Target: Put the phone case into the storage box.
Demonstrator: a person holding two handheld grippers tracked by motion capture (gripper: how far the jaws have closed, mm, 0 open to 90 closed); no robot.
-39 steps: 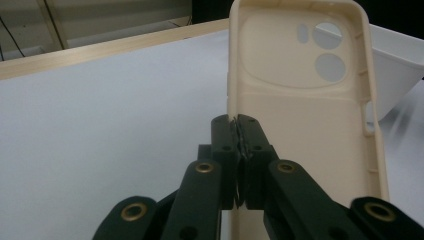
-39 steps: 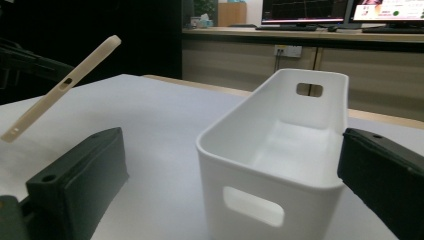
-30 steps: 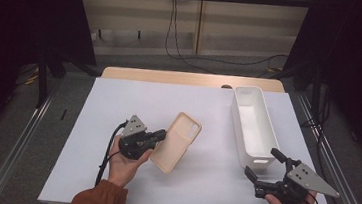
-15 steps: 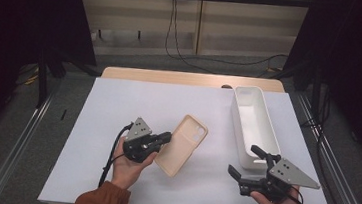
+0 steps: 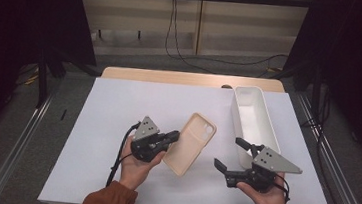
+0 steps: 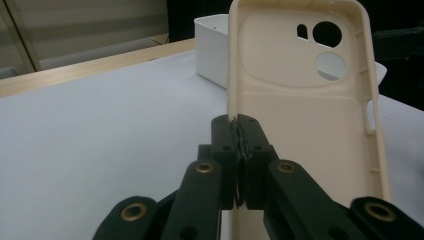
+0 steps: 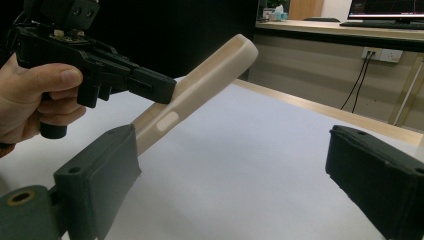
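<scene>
A cream phone case [image 5: 192, 142] with camera cut-outs hangs tilted above the white table sheet, inner side up. My left gripper [image 5: 174, 137] is shut on its long side edge; in the left gripper view the fingertips [image 6: 239, 125] pinch the rim of the case [image 6: 300, 100]. My right gripper [image 5: 228, 153] is open just right of the case, pointing left at it. Its jaws have closed slightly within the last second but still stand wide, with nothing between them. In the right gripper view [image 7: 240, 175] the case [image 7: 200, 95] slants beyond the left jaw, held by the left gripper [image 7: 150, 85].
A long white bin [image 5: 269, 121] stands at the right of the sheet, behind the right gripper, and also shows in the left gripper view [image 6: 212, 50]. The white sheet [image 5: 118, 106] covers a wooden table. Metal rails run along both sides.
The right gripper has moved left towards the case. The left gripper has carried the case a little to the right.
</scene>
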